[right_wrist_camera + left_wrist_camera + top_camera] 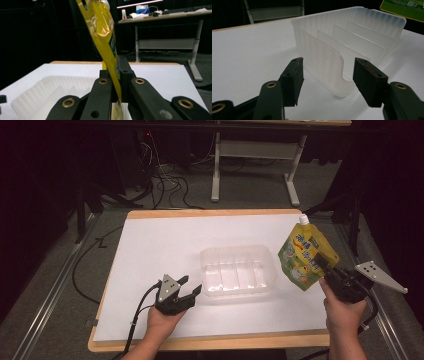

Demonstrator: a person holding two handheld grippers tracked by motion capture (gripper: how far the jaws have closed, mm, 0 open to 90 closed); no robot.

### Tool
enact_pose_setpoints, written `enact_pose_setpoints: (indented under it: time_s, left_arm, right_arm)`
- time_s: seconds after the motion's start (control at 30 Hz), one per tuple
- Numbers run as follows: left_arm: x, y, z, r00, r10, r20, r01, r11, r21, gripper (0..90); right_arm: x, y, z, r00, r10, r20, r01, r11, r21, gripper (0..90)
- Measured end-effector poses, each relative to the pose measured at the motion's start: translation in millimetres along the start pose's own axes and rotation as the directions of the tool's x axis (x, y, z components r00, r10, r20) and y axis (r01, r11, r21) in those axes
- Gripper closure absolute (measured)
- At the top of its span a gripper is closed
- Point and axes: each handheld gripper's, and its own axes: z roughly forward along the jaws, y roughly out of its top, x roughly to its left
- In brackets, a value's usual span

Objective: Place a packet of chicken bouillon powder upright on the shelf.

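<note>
A clear plastic tray (pixel 239 270) with inner dividers sits in the middle of the white sheet. My left gripper (pixel 190 286) rests at the tray's near left corner, jaws open. In the left gripper view that gripper (pixel 327 75) has the tray's corner wall (pixel 322 60) between its pads without touching. A yellow-green spouted drink pouch (pixel 304 255) hangs in the air to the right of the tray, and my right gripper (pixel 324 266) is shut on its lower right edge. The right gripper view shows the pouch (pixel 103 32) edge-on, pinched between the jaws of the right gripper (pixel 115 72).
The wooden table (pixel 210 342) carries a large white sheet (pixel 160 245). Beyond it stand a grey desk frame (pixel 255 165) and loose cables (pixel 165 180) on the floor. Dark curtains close both sides.
</note>
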Motion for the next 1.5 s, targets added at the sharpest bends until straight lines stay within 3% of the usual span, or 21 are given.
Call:
enact_pose_setpoints:
  time_s: [0.47, 0.77, 0.87, 1.1, 1.5]
  left_arm:
    - [-2.1, 3.0, 8.5, 1.0, 0.002, -0.009, -0.002, 1.0, 0.0, 41.6]
    - [-8.3, 3.7, 22.0, 0.9995, 0.025, -0.018, -0.025, 0.9996, 0.012, 36.3]
    - [-9.8, 4.2, 27.9, 0.9993, 0.027, -0.024, -0.027, 0.9995, 0.015, 31.4]
    - [-13.0, 3.6, 43.3, 0.9984, 0.043, -0.038, -0.041, 0.9977, 0.054, 29.6]
    - [-15.1, 1.2, 50.7, 0.9973, 0.048, -0.056, -0.043, 0.9964, 0.073, 43.5]
  right_arm:
    - [19.8, 22.9, 6.9, 0.9992, -0.003, -0.039, 0.001, 0.999, -0.042, 90.0]
    - [41.3, 30.9, 25.1, 0.9973, -0.008, -0.072, 0.004, 0.999, -0.051, 90.0]
    - [49.3, 28.5, 35.2, 0.9965, -0.006, -0.084, 0.003, 0.999, -0.043, 90.0]
    - [58.3, 17.7, 53.0, 0.9968, -0.002, -0.08, 0.001, 1.0, -0.017, 90.0]
    - [56.3, -3.4, 70.6, 0.9989, 0.013, -0.046, -0.013, 1.0, 0.016, 90.0]
